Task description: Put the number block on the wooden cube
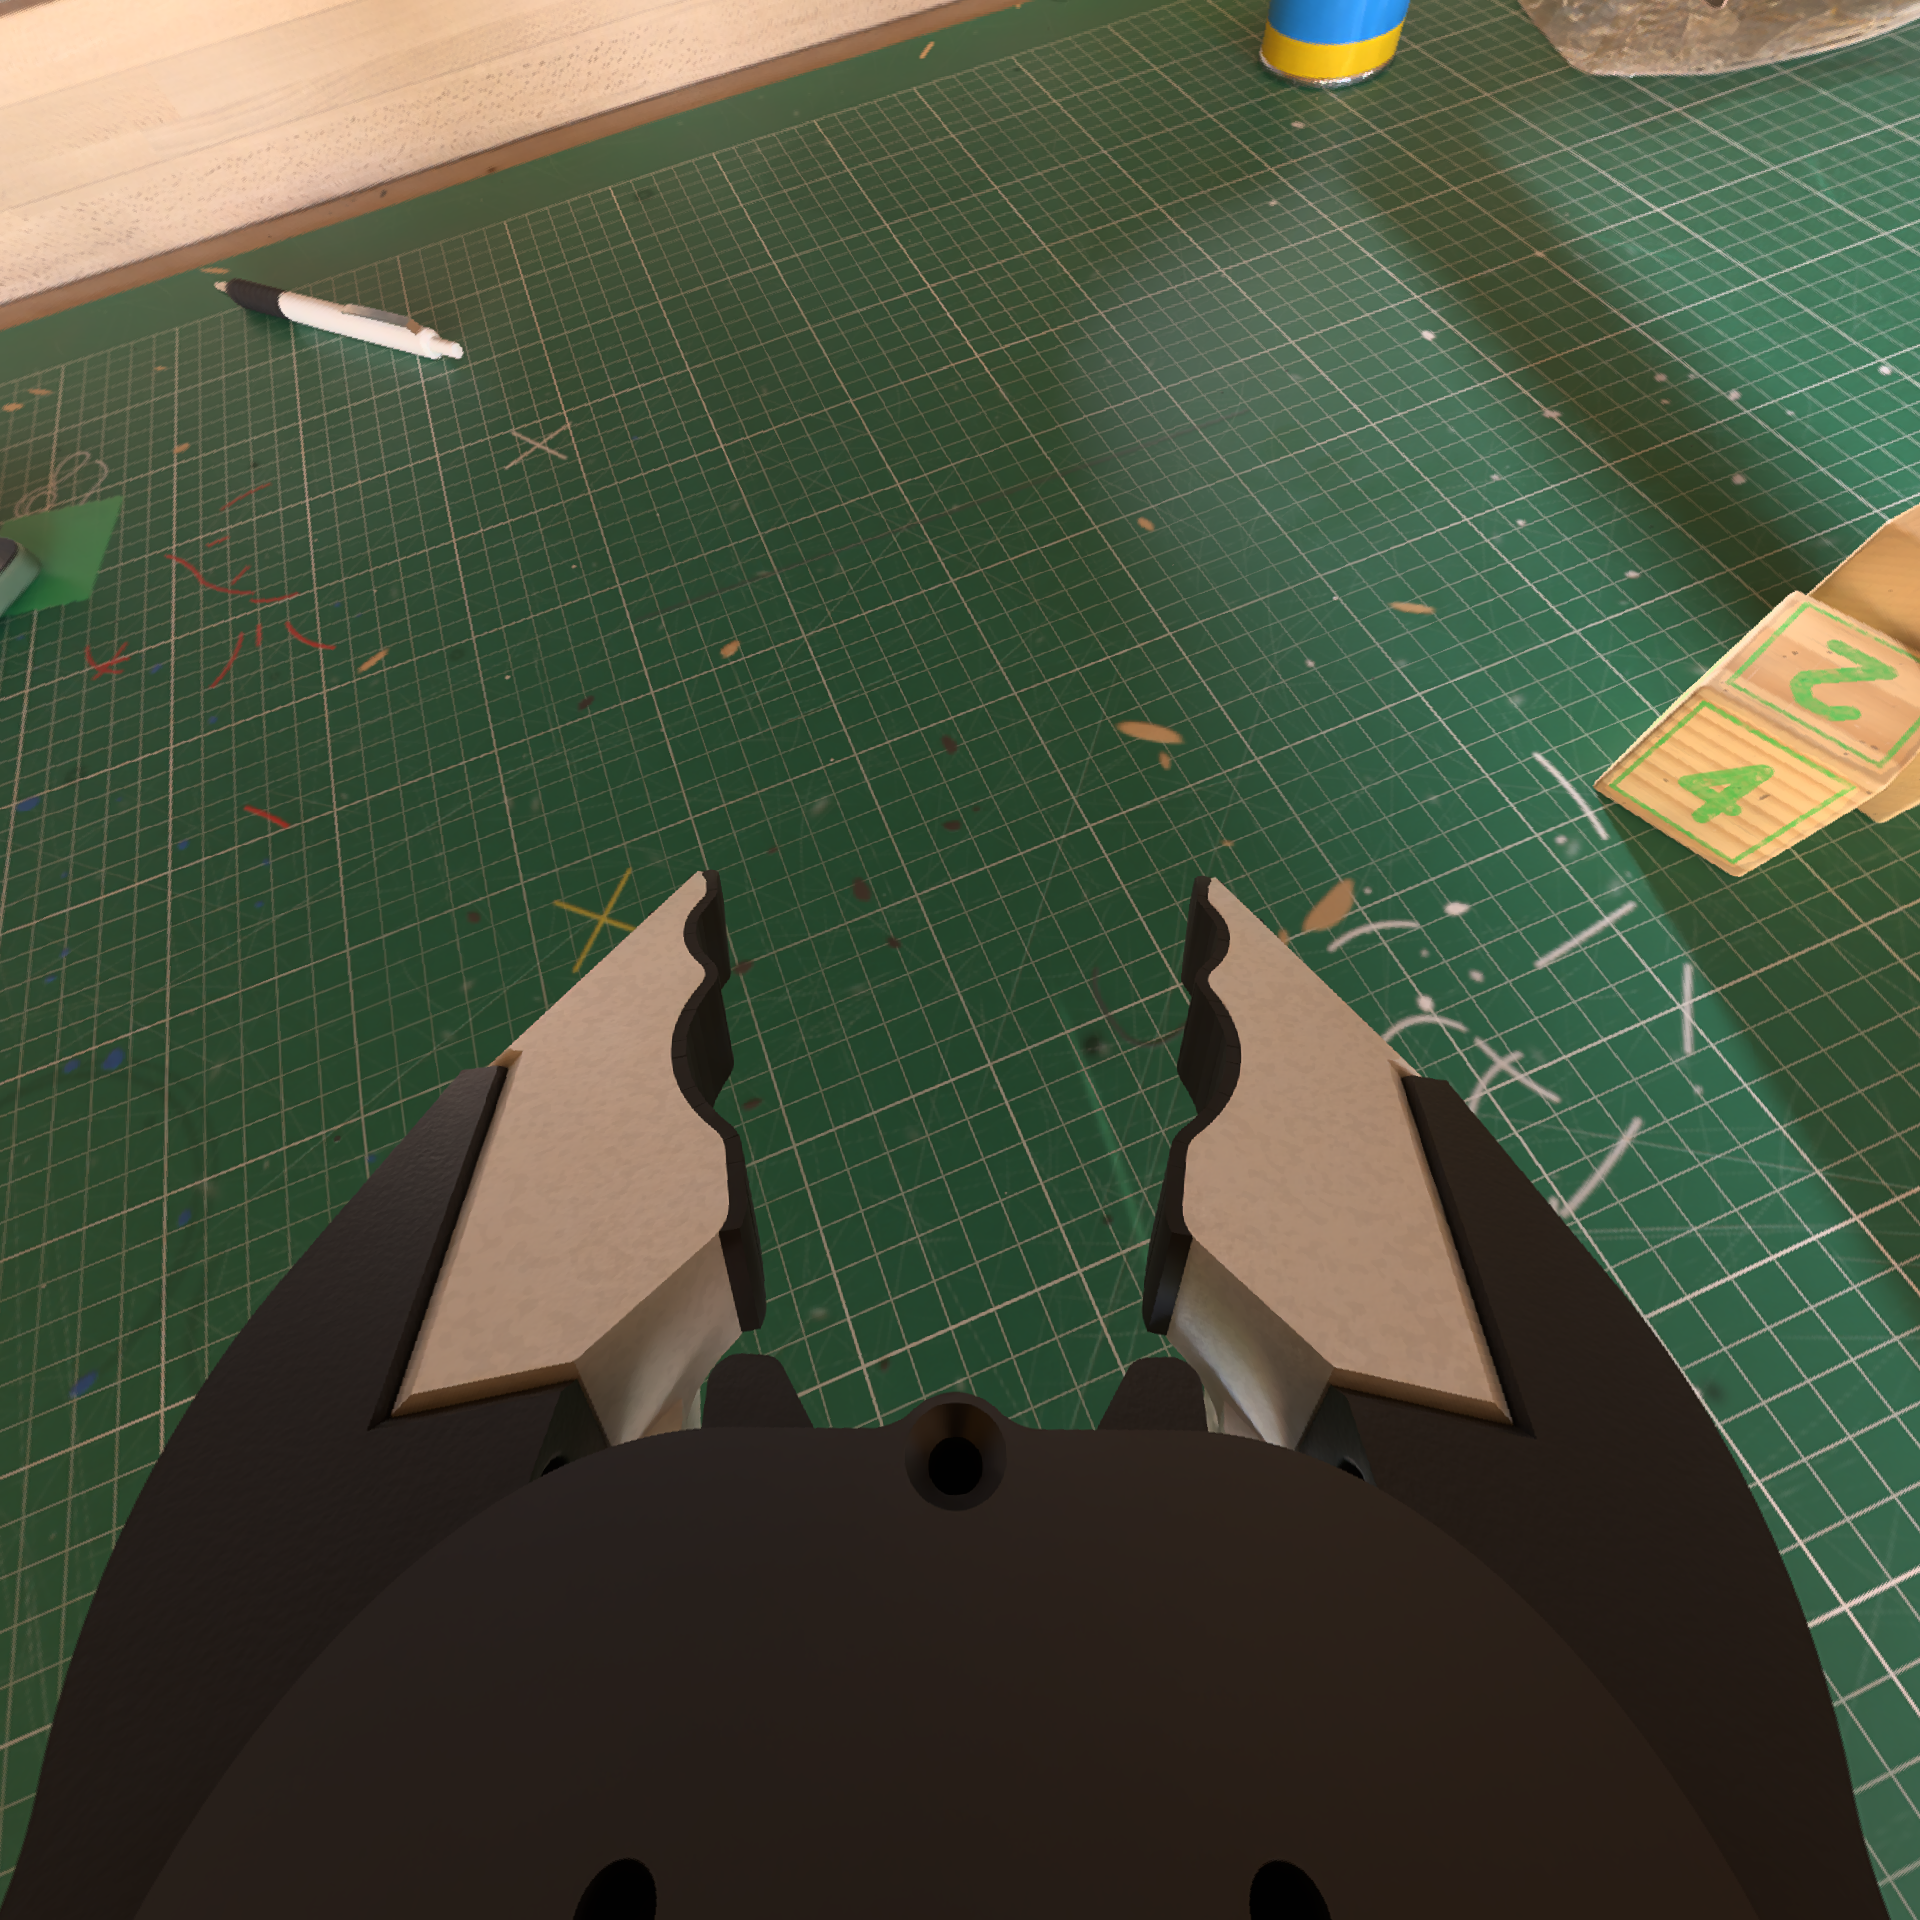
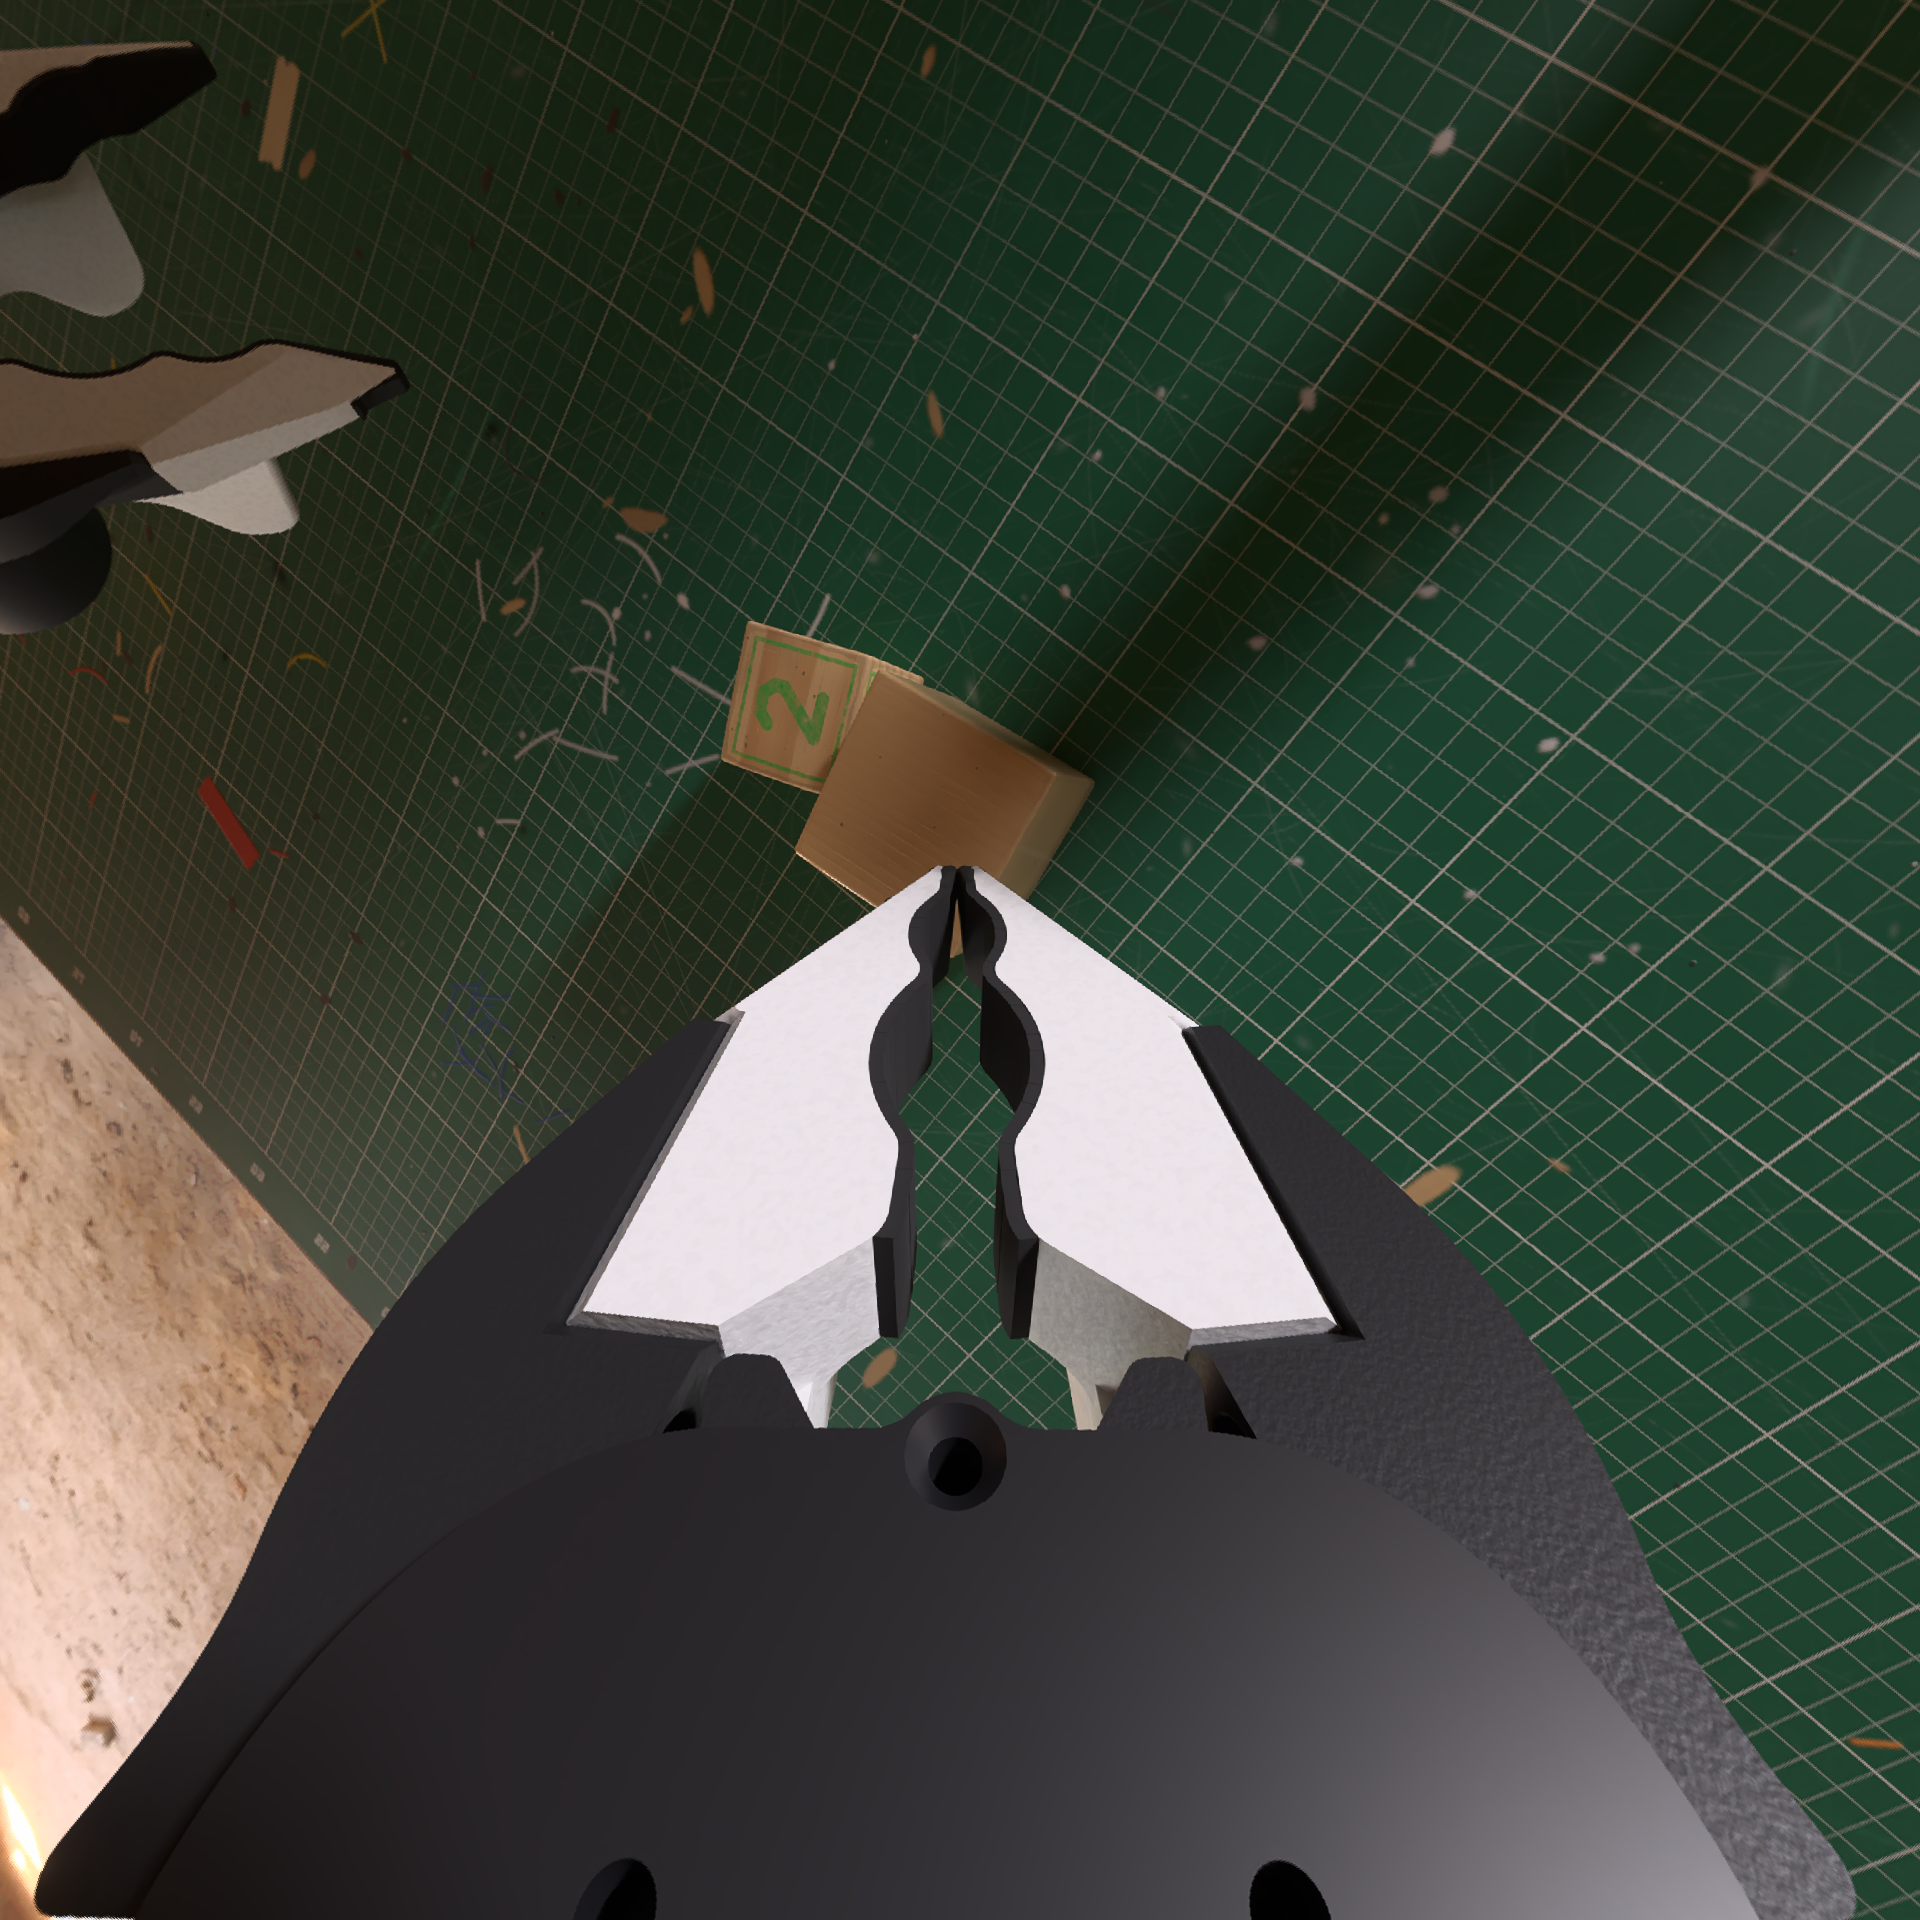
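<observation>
The number block (image 1: 1766,732) is pale wood with green numerals and lies on the green cutting mat (image 1: 935,520) at the far right. The plain wooden cube (image 1: 1883,582) stands right behind it, cut off by the frame edge. My left gripper (image 1: 954,883) is open and empty, well to the left of both. In the right wrist view the wooden cube (image 2: 940,795) sits in the middle with the number block (image 2: 792,712) close against its far left side. My right gripper (image 2: 954,873) is shut and empty, with its tips over the cube's near edge. The left gripper (image 2: 301,229) shows at top left.
A white and black pen (image 1: 338,320) lies at the far left of the mat. A blue and yellow can (image 1: 1330,42) and a grey lumpy object (image 1: 1714,31) stand at the far edge. A pale wooden surface (image 1: 312,104) borders the mat. A green paper scrap (image 1: 62,556) lies at the left.
</observation>
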{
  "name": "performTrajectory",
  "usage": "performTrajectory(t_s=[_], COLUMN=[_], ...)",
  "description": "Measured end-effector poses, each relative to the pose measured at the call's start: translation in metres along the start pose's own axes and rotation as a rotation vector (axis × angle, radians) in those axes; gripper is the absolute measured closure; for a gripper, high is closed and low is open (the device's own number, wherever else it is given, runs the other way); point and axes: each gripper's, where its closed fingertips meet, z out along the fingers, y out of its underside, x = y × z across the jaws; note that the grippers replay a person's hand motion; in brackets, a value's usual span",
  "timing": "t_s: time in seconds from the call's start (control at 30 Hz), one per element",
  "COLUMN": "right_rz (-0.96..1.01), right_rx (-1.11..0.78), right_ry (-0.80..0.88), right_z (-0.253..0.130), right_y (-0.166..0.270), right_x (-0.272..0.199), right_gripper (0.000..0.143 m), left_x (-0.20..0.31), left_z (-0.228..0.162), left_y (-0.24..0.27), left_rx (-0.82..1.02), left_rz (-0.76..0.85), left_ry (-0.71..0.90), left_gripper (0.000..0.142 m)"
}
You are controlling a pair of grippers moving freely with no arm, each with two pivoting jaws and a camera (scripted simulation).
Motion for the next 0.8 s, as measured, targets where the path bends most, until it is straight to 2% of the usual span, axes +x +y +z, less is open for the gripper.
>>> performTrajectory(t_s=[0.2, 0.4, 0.53, 0.57, 0.67, 0.73, 0.8], right_rz=[-0.001, -0.014, -0.165, -0.25, -0.53, -0.671, -0.786], right_rx=[0.074, 0.251, 0.411, 0.456, 0.525, 0.489, 0.43], right_ry=[0.01, 0.012, -0.013, -0.018, 0.018, 0.043, 0.018], right_z=[-0.019, -0.046, -0.059, -0.061, -0.064, -0.062, -0.057], right_y=[0.01, 0.021, 0.017, 0.014, 0.008, 0.005, 0.001], right_x=[0.014, 0.034, 0.039, 0.038, 0.036, 0.032, 0.024], right_gripper=[0.143, 0.143, 0.142, 0.133, 0.078, 0.061, 0.052], left_x=[0.002, 0.006, 0.016, 0.018, 0.026, 0.031, 0.033], left_z=[0.0, -0.006, -0.014, -0.017, -0.031, -0.041, -0.05], left_y=[-0.002, -0.014, -0.028, -0.034, -0.05, -0.06, -0.064], left_rx=[0.019, 0.091, 0.188, 0.226, 0.352, 0.436, 0.485], left_rz=[-0.007, -0.017, -0.023, -0.019, -0.013, -0.019, -0.012], left_ry=[0.022, 0.065, 0.143, 0.168, 0.259, 0.331, 0.381], left_gripper=[0.054, 0.054, 0.053, 0.052, 0.049, 0.047, 0.045])
